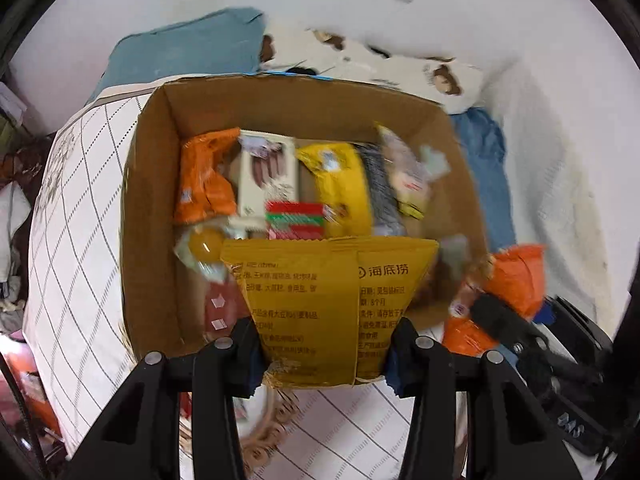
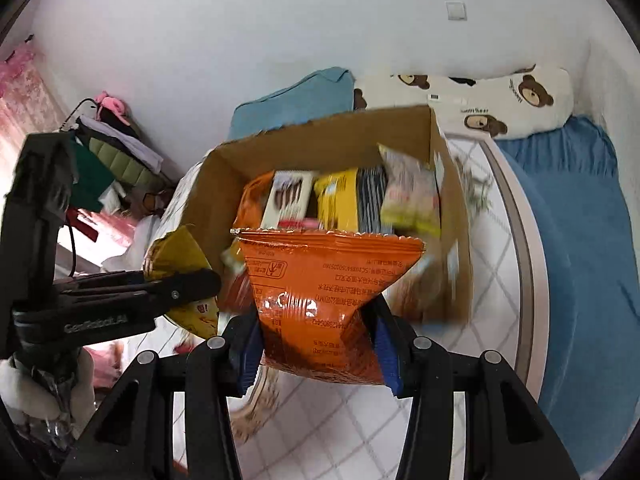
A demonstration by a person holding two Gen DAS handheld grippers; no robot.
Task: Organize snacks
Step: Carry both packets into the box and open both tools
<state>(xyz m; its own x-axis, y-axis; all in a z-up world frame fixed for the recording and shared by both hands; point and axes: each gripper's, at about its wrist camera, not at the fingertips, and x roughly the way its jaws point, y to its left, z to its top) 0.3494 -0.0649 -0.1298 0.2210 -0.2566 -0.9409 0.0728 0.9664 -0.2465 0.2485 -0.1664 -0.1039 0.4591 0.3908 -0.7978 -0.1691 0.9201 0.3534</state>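
Two snack packets are sitting in our grippers, one apiece, at the near edge of the cardboard box point(image 1: 152, 184). We are pinching a mustard-yellow packet point(image 1: 320, 312) with the left gripper point(image 1: 324, 356), the fingers closed against its two sides near the lower end, so the packet is standing up between them with its printed back toward the camera and its top seal rising in front of the box's near wall. We are clamping an orange packet point(image 2: 324, 292) in the right gripper point(image 2: 318, 360) the same way, blue-padded fingers pressed into its lower half and its crimped top edge spreading wide beyond the fingertips. Ahead of both sets of fingers the box is standing open on a white quilted cover point(image 2: 320, 432), and we are seeing snacks packed upright along its far side: an orange bag point(image 1: 204, 176), a pale box printed with chocolate sticks point(image 1: 268, 172), a yellow bag point(image 1: 340, 184), a dark striped pack point(image 1: 380, 188). Left of the right fingers, the left gripper is showing side-on with the yellow packet in it. Beyond the box are lying a teal pillow point(image 2: 292, 96), a bear-print pillow point(image 2: 500, 96) and a blue blanket point(image 2: 580, 220).
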